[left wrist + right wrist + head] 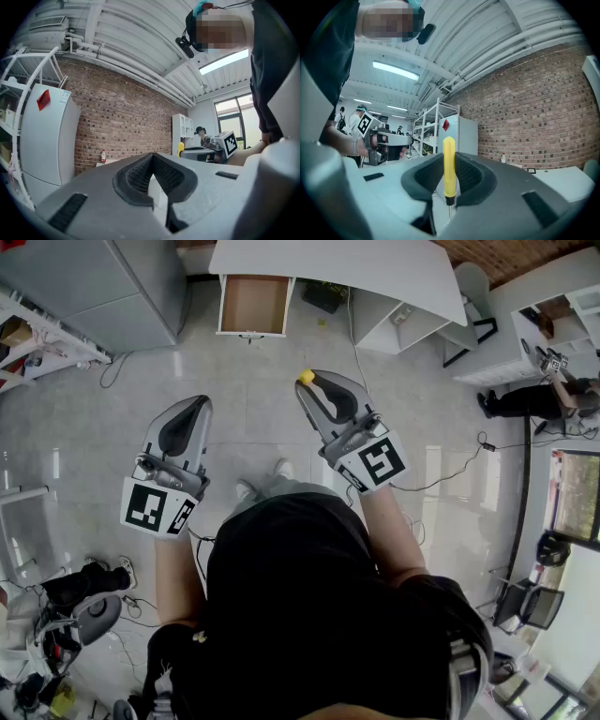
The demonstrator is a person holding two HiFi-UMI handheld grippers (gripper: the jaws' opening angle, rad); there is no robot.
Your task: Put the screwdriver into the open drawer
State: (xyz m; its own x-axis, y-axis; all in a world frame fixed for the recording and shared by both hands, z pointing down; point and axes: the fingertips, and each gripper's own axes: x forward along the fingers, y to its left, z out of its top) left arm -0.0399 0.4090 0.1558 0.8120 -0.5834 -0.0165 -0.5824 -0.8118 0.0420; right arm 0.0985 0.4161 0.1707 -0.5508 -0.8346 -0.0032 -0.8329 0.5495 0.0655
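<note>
A yellow-handled screwdriver (449,157) stands upright between the pads of my right gripper (449,165), which is shut on it; its thin metal shaft points down. In the head view only the handle's yellow end (307,377) shows, at the tip of the right gripper (315,382). The open wooden drawer (253,304) juts out from under a white desk, ahead of both grippers across bare floor. My left gripper (192,409) is held level beside the right one. Its pads (140,173) meet at the tip with nothing between them.
A white desk (375,268) stands over the drawer, with a grey cabinet (112,277) to its left. White shelving (37,343) lines the left side. Cables (441,479) run over the tiled floor. A person (534,399) works at far right. Clutter (75,615) lies at lower left.
</note>
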